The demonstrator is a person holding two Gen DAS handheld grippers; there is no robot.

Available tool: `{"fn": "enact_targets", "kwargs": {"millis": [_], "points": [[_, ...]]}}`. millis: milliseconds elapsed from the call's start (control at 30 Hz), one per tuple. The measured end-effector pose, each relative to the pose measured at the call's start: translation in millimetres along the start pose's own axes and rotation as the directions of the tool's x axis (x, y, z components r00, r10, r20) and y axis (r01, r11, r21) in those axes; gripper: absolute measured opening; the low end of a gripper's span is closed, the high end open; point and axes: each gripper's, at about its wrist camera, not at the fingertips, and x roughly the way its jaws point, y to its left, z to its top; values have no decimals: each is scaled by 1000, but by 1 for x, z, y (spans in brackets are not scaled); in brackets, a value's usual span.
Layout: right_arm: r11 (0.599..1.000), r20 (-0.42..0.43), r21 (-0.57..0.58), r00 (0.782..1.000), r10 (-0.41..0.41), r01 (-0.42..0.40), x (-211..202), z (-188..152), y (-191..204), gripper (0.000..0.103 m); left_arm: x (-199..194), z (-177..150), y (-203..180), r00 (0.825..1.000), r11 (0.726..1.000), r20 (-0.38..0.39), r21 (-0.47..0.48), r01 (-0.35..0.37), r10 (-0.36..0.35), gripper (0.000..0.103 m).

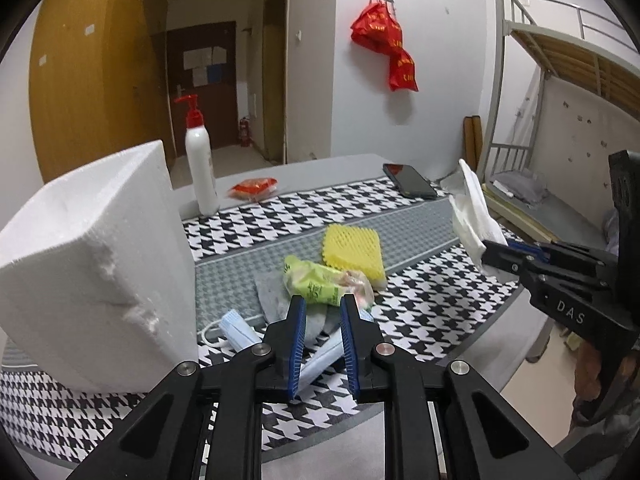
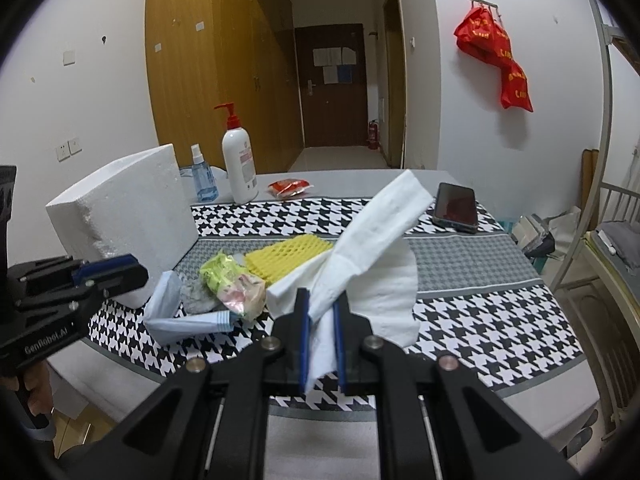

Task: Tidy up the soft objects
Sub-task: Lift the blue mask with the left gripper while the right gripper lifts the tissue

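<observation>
Your right gripper (image 2: 321, 312) pinches a white tissue (image 2: 372, 236) between its narrowed fingers, lifted clear of the table; the loose end flares up and away beyond the tips. Your left gripper (image 1: 323, 312) stands open and empty, just short of the green plastic bag (image 1: 320, 280). Past that lie the yellow foam net (image 1: 354, 250) and the foam block (image 1: 100, 256) off to its left. You look to be mid-carry; next, pick where the tissue goes and lower it slowly.
</observation>
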Motion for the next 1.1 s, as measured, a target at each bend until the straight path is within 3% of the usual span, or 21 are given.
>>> {"fn": "enact_targets", "kwargs": {"millis": [100,167,233,467,733,800,1100], "points": [[1000,-6,-1,1000,3,-3,2,-1,0,14,3,-4,0,1000,1000,-11,16,1,-1,32],[1000,-9,1,1000,6,-6,3,-1,-1,14,4,-7,2,1000,1000,-15,16,3,-3,52],[1000,-14,0,1000,7,-7,5,-1,0,14,5,-9,3,1000,1000,-21,19,2,-2,57],[1000,-34,5,999,15,-15,13,-4,0,14,23,-20,5,995,998,-95,53,15,-10,58],[1000,-61,11,998,14,-13,22,-7,0,14,47,-24,-3,987,986,-157,167,7,20,58],[1000,-67,14,998,14,-13,23,-8,-1,14,51,-26,-3,985,984,-170,176,-3,33,56],[1000,-79,25,997,18,-16,26,-12,-4,14,53,-36,-3,972,975,-227,221,-2,53,16]]}}
